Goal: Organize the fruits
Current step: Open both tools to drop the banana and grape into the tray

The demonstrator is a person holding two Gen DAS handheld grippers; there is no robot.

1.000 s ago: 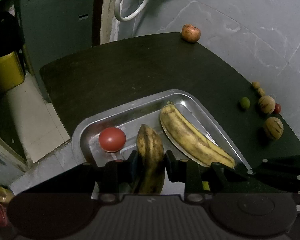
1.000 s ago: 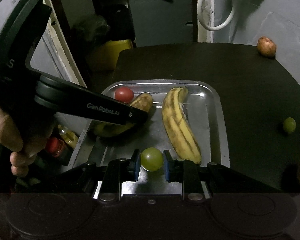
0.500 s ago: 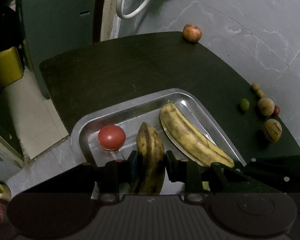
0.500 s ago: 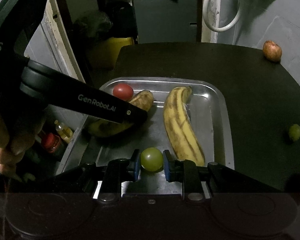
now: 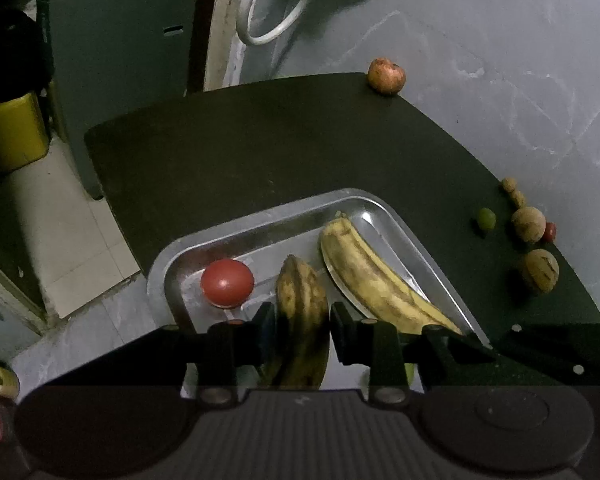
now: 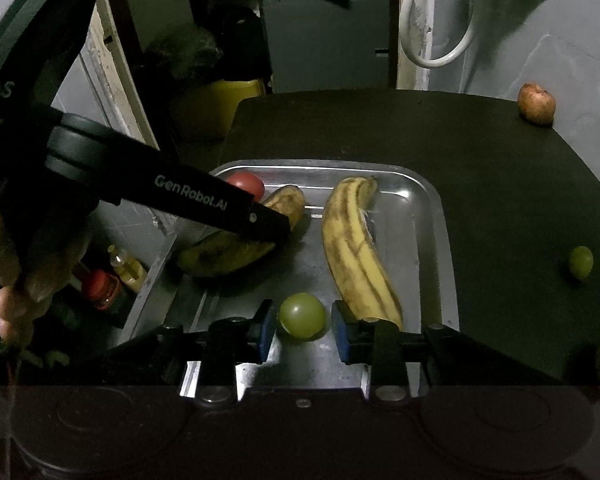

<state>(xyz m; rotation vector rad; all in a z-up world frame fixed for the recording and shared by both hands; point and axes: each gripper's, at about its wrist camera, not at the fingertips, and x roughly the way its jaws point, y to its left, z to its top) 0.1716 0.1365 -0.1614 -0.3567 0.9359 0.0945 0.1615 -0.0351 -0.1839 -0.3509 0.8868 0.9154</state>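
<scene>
Right tool opening, green grape loose between pads, left tool clamping dark banana

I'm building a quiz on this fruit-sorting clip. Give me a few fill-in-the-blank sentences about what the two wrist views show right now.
1. The left tool is clamped on the dark, overripe ____.
2. The green grape between the opening pads of the right tool lies in the metal ____.
3. The red tomato sits in the tray beside the dark banana, on its ____ in the left wrist view.
4. A second green grape lies outside the tray on the dark ____.

Missing words: banana; tray; left; table
</scene>
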